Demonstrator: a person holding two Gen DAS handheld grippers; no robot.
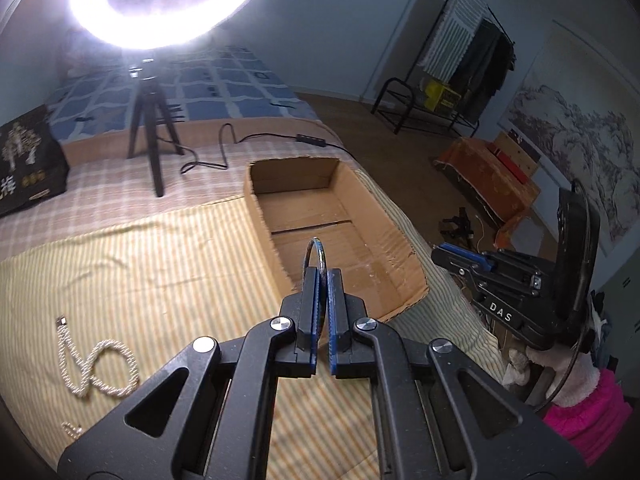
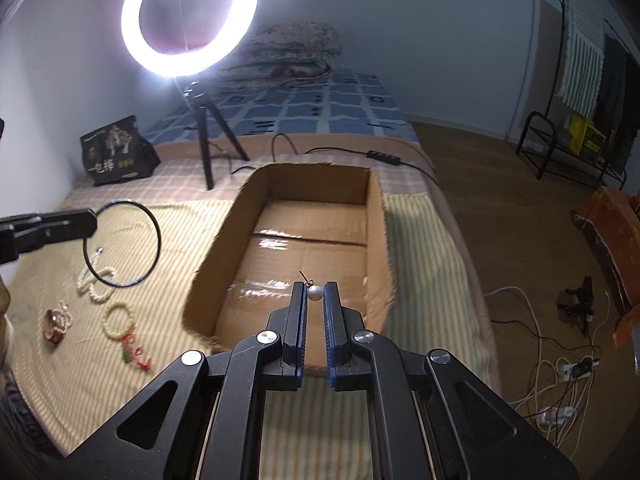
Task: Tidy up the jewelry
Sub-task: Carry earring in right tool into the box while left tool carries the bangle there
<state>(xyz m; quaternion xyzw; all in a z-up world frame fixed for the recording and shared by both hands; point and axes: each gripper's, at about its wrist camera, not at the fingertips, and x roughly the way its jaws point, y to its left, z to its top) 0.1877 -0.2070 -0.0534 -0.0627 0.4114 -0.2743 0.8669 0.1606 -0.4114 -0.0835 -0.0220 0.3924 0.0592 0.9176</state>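
Note:
My left gripper is shut on a thin dark ring bangle, held edge-on above the near left of the open cardboard box. From the right wrist view the bangle hangs as a big hoop from the left gripper, left of the box. My right gripper is shut on a pearl earring with a small wire hook, above the box's near part. A pearl necklace lies on the striped cloth; it also shows in the right wrist view.
More jewelry lies on the cloth: a beaded bracelet, a gold piece and a red-green trinket. A ring light on a tripod and a black bag stand behind. The bed edge drops to the floor at right.

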